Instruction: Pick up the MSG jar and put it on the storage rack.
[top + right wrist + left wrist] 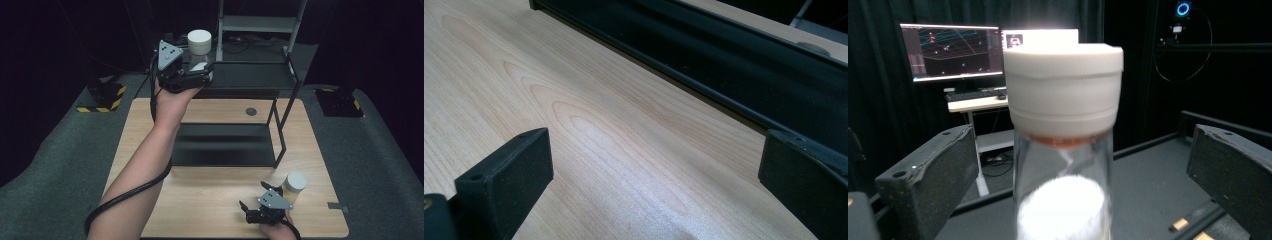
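left gripper up at the top shelf, jaws spread wide either side of the white-capped jar, not squeezing, jar standing there. right gripper wide open, empty, low over the table.

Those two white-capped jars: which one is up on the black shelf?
The jar between the open jaws of the left hand-held gripper, on the top shelf. The other jar stands on the wooden table.
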Demonstrator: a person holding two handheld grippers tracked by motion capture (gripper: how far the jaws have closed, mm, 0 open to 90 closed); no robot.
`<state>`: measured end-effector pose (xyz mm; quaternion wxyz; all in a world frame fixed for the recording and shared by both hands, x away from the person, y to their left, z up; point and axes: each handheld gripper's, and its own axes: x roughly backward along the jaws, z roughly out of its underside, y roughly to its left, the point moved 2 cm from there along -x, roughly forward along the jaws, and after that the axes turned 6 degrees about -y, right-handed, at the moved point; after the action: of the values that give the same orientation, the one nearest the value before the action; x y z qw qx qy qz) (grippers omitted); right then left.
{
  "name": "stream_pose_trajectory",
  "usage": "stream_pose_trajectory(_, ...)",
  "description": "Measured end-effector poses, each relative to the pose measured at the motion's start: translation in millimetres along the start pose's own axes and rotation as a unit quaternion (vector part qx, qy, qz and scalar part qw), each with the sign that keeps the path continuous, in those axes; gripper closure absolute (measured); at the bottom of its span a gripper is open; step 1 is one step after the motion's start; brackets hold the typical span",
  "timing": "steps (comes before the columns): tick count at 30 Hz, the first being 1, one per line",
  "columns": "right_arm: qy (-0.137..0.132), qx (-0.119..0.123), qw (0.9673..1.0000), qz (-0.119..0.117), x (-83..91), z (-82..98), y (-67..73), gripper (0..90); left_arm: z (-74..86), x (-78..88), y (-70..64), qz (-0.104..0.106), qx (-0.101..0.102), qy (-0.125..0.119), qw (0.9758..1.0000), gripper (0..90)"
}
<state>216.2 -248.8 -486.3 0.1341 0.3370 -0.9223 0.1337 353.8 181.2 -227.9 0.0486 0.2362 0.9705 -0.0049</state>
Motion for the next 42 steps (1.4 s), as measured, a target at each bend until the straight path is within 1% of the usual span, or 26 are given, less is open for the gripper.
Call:
stream_pose_trajectory(5, 0.0, 0.001, 1.0, 0.0, -0.1, 0.0, 0.0, 0.4, 3.2, 14.3, -2.2, -0.002, -0.009, -0.002, 1.0, 0.3)
stream_pose_trajectory(7, 0.001, 0.001, 1.0, 0.0, -0.2, -0.2, 0.2, 0.4, 4.6, 20.5, -3.4, 0.0, -0.008, -0.002, 1.0, 0.3)
stream_pose_trajectory(11, 0.002, 0.002, 1.0, 0.0, -0.2, -0.5, 0.6, 0.4, 6.5, 32.2, -6.5, 0.004, -0.014, 0.002, 0.9999, 0.3)
stream_pose_trajectory(15, 0.001, 0.003, 1.0, 0.001, -0.3, -0.4, 1.1, 0.4, 8.7, 43.3, -9.2, 0.001, -0.016, 0.003, 0.9999, 0.3)
stream_pose_trajectory(17, 0.002, 0.005, 1.0, 0.001, -0.4, -0.6, 1.2, 0.4, 9.8, 47.8, -10.0, 0.001, -0.019, 0.006, 0.9998, 0.3)
stream_pose_trajectory(19, 0.002, 0.005, 1.0, 0.001, -0.4, -0.6, 1.2, 0.4, 12.1, 52.4, -11.0, 0.003, -0.018, 0.008, 0.9998, 0.3)
stream_pose_trajectory(22, 0.002, 0.005, 1.0, 0.001, -0.4, -0.6, 1.2, 0.4, 15.9, 58.8, -14.7, 0.003, -0.027, 0.014, 0.9995, 0.3)
stream_pose_trajectory(25, 0.002, 0.006, 1.0, 0.0, -0.4, -0.7, 1.3, 0.4, 20.9, 64.3, -17.8, 0.005, -0.03, 0.018, 0.9994, 0.3)
stream_pose_trajectory(29, 0.002, 0.007, 1.0, 0.001, -0.4, -0.7, 1.6, 0.4, 29.2, 69.5, -20.2, 0.01, -0.027, 0.026, 0.9993, 0.3)
stream_pose_trajectory(31, 0.002, 0.007, 1.0, 0.001, -0.4, -0.7, 1.7, 0.4, 35.2, 72.3, -21.1, 0.011, -0.029, 0.03, 0.9991, 0.3)
stream_pose_trajectory(34, 0.002, 0.007, 1.0, 0.001, -0.4, -0.7, 1.6, 0.4, 43.5, 75.1, -21.4, 0.013, -0.023, 0.033, 0.9991, 0.3)
stream_pose_trajectory(42, 0.002, 0.007, 1.0, 0.001, -0.4, -0.7, 1.6, 0.4, 67.3, 83.0, -21.4, 0.018, -0.019, 0.046, 0.9986, 0.3)
